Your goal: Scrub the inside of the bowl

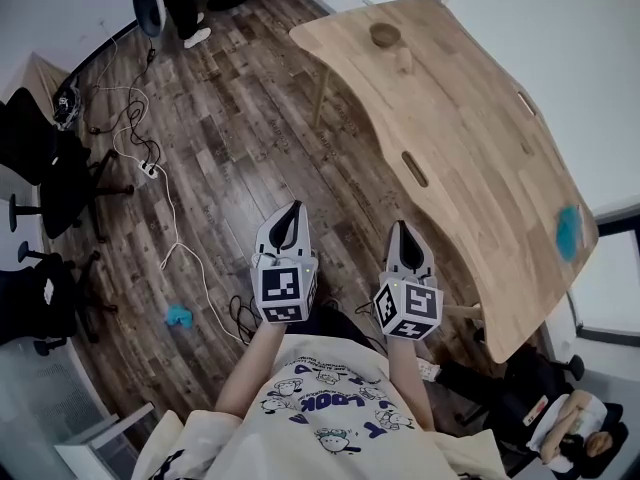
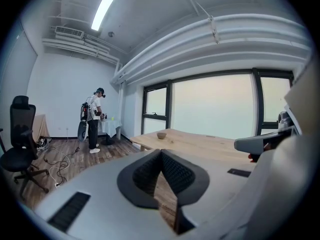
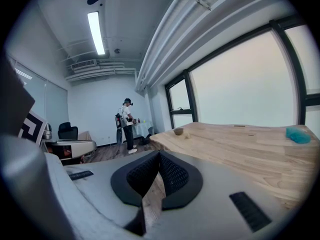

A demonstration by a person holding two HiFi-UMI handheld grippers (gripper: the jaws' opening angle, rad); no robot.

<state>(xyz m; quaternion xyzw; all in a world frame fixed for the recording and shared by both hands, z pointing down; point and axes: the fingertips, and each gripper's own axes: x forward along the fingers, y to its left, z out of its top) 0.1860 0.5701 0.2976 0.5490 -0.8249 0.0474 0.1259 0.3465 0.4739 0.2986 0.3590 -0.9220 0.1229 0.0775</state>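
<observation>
A small brown bowl (image 1: 385,35) stands near the far end of the long wooden table (image 1: 470,138); it also shows small in the left gripper view (image 2: 161,135) and the right gripper view (image 3: 178,131). A blue sponge (image 1: 568,230) lies near the table's right edge, seen too in the right gripper view (image 3: 299,134). My left gripper (image 1: 289,213) and right gripper (image 1: 403,230) are held side by side over the wood floor, short of the table and far from the bowl. The left gripper (image 2: 161,151) and the right gripper (image 3: 159,153) are both shut, with nothing between their pads.
Black office chairs (image 1: 50,168) stand at the left. Cables and a power strip (image 1: 148,170) trail across the floor, and a small blue thing (image 1: 178,315) lies near my feet. A person (image 2: 94,119) stands at the room's far end by a small table.
</observation>
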